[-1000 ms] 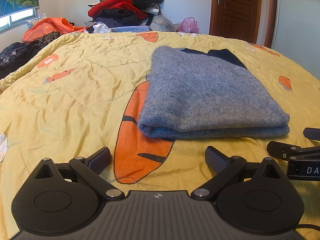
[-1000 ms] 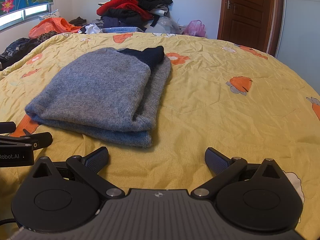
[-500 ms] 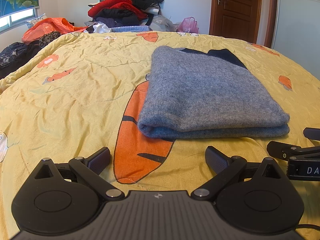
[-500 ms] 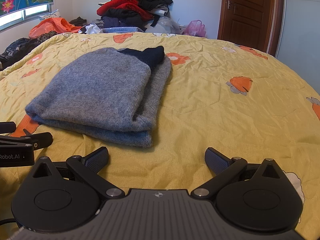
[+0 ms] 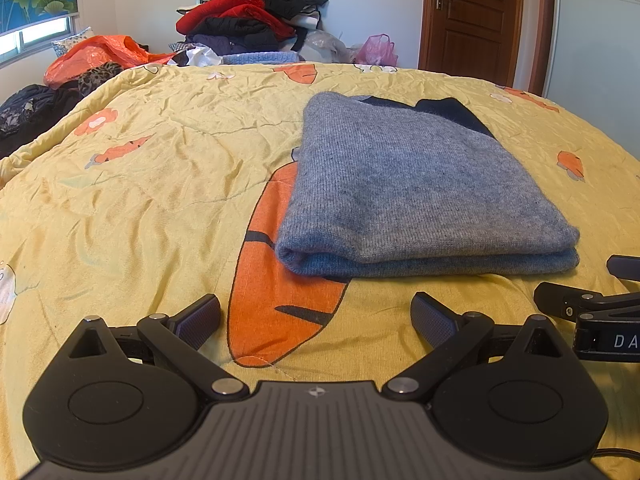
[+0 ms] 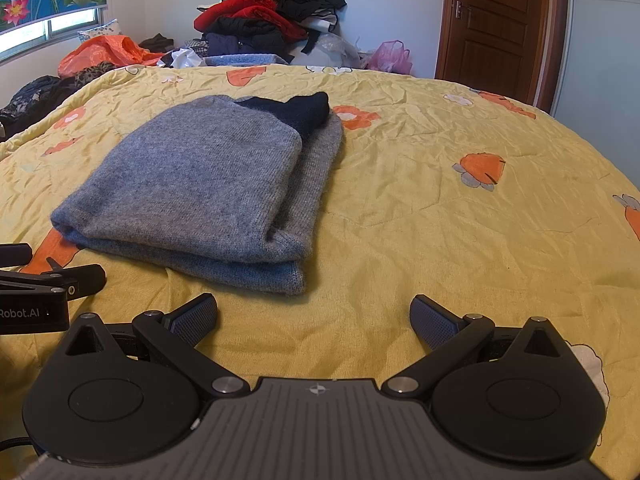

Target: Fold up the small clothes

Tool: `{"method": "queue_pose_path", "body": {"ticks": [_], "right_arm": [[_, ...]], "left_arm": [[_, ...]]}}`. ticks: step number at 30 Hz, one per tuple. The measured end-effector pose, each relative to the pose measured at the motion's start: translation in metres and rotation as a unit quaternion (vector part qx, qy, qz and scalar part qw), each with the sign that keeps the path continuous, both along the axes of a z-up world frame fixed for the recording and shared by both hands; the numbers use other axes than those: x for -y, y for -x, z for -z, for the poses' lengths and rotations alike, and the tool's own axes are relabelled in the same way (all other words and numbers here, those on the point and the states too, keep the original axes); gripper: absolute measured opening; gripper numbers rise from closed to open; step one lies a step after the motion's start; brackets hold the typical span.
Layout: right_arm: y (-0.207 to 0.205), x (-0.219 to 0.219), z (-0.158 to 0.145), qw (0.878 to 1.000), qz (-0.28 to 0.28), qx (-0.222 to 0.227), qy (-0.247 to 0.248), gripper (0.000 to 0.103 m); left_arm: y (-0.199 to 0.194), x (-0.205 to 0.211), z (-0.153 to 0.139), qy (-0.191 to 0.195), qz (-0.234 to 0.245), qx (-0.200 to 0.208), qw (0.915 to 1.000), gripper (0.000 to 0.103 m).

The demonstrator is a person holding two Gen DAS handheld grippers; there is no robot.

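Grey sweater (image 5: 420, 184) lies folded on bed (image 5: 160, 184) | we hold left hand-held gripper (image 5: 316, 316) and right hand-held gripper (image 6: 314, 316) spread, empty | fold judged complete; heap (image 6: 272, 12) seemingly pending

Bed (image 5: 132, 200) with yellow carrot-print quilt (image 6: 440, 208); folded grey sweater (image 5: 400, 184) lying flat on it, 1 o'clock in left view.
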State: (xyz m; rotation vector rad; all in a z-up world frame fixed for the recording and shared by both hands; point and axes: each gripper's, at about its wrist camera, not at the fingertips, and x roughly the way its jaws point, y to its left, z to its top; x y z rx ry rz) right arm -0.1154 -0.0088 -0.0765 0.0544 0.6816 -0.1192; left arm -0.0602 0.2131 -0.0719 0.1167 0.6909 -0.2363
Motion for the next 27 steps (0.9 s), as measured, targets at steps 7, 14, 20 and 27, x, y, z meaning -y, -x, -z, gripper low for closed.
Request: {"method": "queue_pose_path", "body": {"ticks": [7,14,20,27], "right_arm": [[0.0002,-0.0003,0.0002,1.0,0.0,0.0,0.0,0.103],[0.0004,-0.0005,0.0005,1.0,0.0,0.0,0.0,0.103],[-0.0002,0.0004,0.0006,1.0,0.0,0.0,-0.001,0.103],[0.0016,-0.0017,0.0002,1.0,-0.001,0.001,0.0,0.103]], "left_arm": [[0.0,-0.0001,0.0002,0.001,0.001,-0.002,1.0,0.103],[-0.0005,-0.0001,-0.0002,-0.002,0.007,-0.009,0.9999,0.103],[-0.0006,-0.0005,-0.001,-0.001,0.01,-0.011,0.9999,0.103],[0.0001,0.0024,-0.0011,-0.003,-0.002,-0.014,0.9999,0.103]]}}
